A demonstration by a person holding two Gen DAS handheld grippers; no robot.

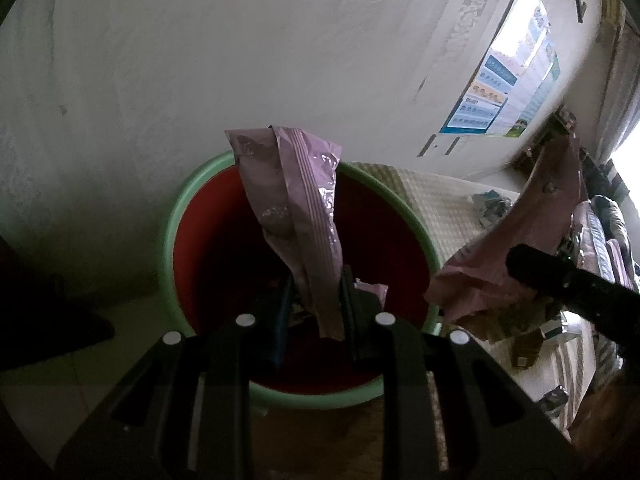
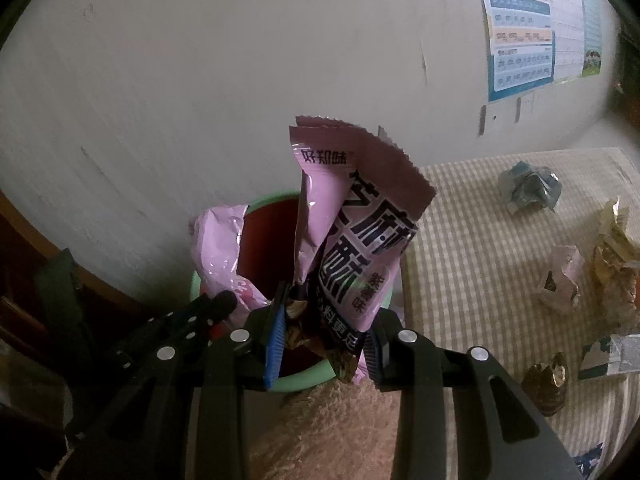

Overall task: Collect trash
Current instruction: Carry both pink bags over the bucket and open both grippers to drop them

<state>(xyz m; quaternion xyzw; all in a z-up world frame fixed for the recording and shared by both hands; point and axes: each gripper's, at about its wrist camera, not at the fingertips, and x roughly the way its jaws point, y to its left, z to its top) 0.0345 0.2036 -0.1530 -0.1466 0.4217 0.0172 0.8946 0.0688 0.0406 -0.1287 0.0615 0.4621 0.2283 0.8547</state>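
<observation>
A red bin with a green rim stands against the white wall; it also shows in the right wrist view. My left gripper is shut on a pale purple wrapper and holds it upright over the bin's mouth. My right gripper is over the bin too, its jaws parted around a purple snack packet with Chinese print that stands between the blue pads. The right gripper's packet and black finger appear at the right of the left wrist view.
A checked cloth to the right of the bin carries loose trash: a blue crumpled wrapper, a pale pink wrapper, gold foil, a brown wrapper and a small carton. A poster hangs on the wall.
</observation>
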